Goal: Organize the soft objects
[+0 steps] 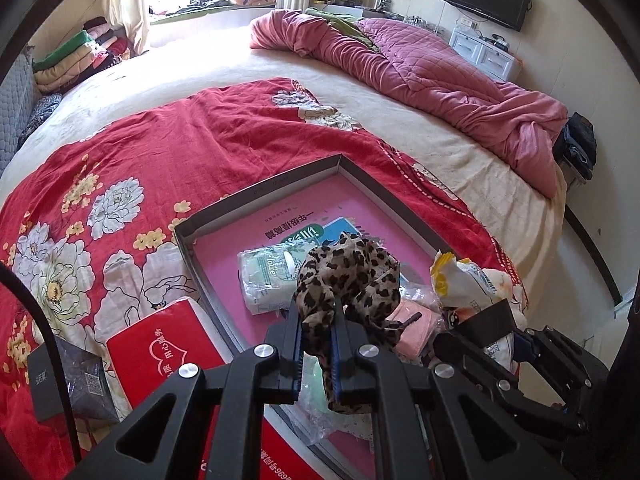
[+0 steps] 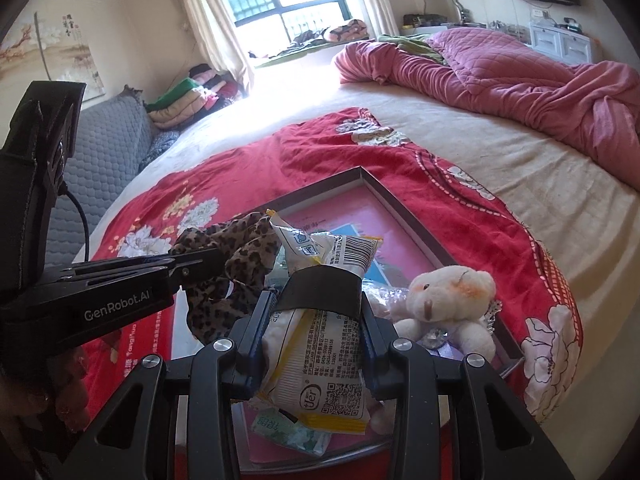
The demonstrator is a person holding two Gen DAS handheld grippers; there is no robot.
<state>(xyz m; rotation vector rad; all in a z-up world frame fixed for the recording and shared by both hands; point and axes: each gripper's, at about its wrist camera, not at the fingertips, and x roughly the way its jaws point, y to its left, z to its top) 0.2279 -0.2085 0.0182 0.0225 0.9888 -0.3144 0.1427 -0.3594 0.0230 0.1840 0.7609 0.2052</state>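
Observation:
My left gripper is shut on a leopard-print cloth, which hangs over a shallow box tray with a pink floor. From the right wrist view the same cloth droops from the left gripper. My right gripper is shut on a white and yellow packet, also above the tray. The packet shows at the tray's right side. A wrapped tissue pack, a pink towel and a white teddy bear lie in the tray.
The tray sits on a red floral blanket spread over a big bed. A red box and a grey box lie left of the tray. A crumpled pink quilt lies at the far right, folded clothes far left.

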